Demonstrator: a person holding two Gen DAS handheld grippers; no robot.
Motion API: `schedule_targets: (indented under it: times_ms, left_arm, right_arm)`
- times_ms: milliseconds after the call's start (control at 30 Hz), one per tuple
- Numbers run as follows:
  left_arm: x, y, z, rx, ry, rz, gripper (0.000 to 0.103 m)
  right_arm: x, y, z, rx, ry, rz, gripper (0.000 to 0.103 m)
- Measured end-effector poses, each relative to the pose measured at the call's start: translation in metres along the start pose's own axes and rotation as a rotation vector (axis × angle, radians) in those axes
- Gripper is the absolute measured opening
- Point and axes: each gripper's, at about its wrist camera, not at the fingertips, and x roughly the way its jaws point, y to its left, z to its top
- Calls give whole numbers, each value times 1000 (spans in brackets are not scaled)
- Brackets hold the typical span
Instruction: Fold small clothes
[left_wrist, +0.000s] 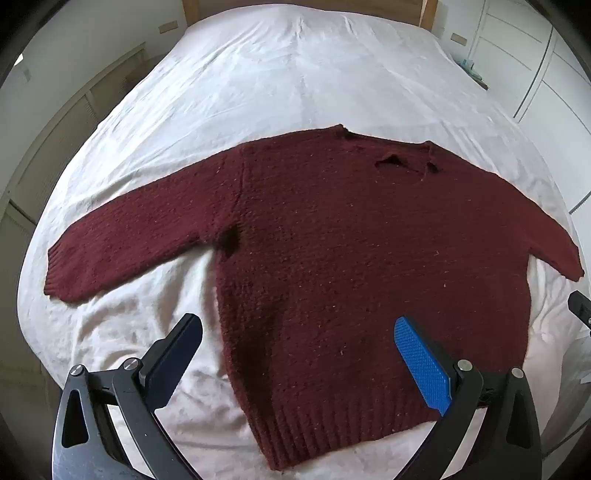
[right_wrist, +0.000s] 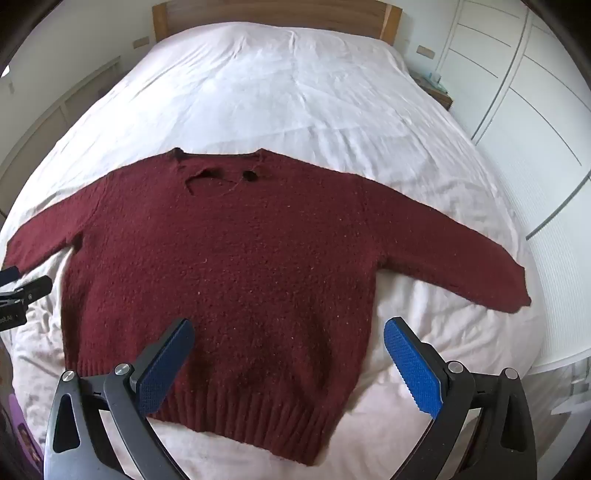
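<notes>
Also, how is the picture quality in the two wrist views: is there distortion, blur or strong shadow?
Left wrist view: strong fisheye bending curves the bed, the sweater is fairly sharp, light is soft and even, with a dark fold at the armpit. Right wrist view: same bending, the sweater slightly soft, no glare, only faint shadow near the hem.

The left gripper hangs with its two fingers spread wide apart, nothing held between them, the blue ribbed pad of one facing inward and the other seen dark and edge-on. The right gripper is posed the same way, fingers splayed wide and empty; each gripper's black frame shows at the edge of the other's view, so the two sit side by side
</notes>
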Motion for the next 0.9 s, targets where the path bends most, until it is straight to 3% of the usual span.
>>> schedule_targets:
  times_ms: [900]
  left_arm:
    - [8, 2, -7, 32, 22, 50, 102]
  right_arm:
    - [8, 3, 0, -11, 24, -3, 102]
